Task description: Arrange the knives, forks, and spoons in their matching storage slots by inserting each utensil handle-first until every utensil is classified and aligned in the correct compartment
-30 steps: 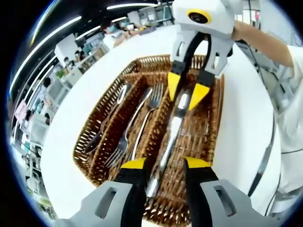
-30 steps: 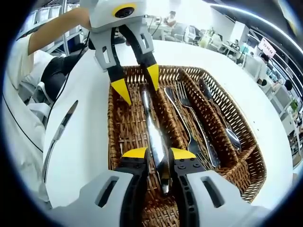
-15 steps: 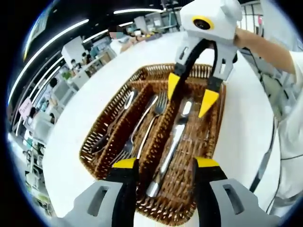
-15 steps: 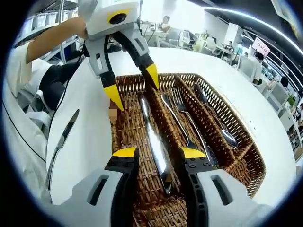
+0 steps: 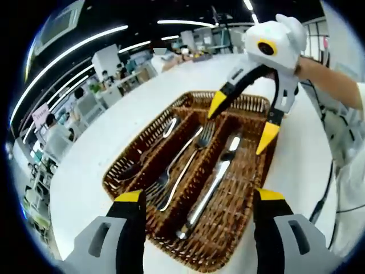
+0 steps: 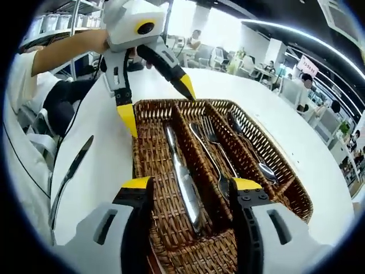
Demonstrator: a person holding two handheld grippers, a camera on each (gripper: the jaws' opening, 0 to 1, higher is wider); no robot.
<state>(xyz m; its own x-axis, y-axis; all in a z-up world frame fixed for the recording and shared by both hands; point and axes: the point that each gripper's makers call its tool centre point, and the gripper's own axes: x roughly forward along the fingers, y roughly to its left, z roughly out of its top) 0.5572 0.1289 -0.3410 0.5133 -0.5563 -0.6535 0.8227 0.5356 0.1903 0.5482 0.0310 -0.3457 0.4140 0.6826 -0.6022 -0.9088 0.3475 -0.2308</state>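
A brown wicker basket (image 5: 130,161) (image 6: 137,149) with three long compartments sits on a white round table (image 5: 91,165). A silver knife (image 5: 213,184) (image 6: 183,181) lies in one outer compartment. Forks (image 5: 183,162) (image 6: 214,155) lie in the middle one and a spoon (image 5: 153,149) (image 6: 252,151) in the other outer one. My left gripper (image 5: 199,196) (image 6: 157,103) stands open above the knife's near end, touching nothing. My right gripper (image 6: 191,184) (image 5: 242,121) hangs open over the basket's opposite end, also holding nothing.
A second knife (image 6: 67,178) (image 5: 323,193) lies on the table outside the basket, beside the knife compartment near the table edge. A person's arm (image 6: 63,45) and pale sleeve (image 5: 345,137) are close on that side. Office desks and people fill the background.
Both grippers' jaws have spread wide and lifted back from the knife they were closed around. The knife stays lying in its compartment.
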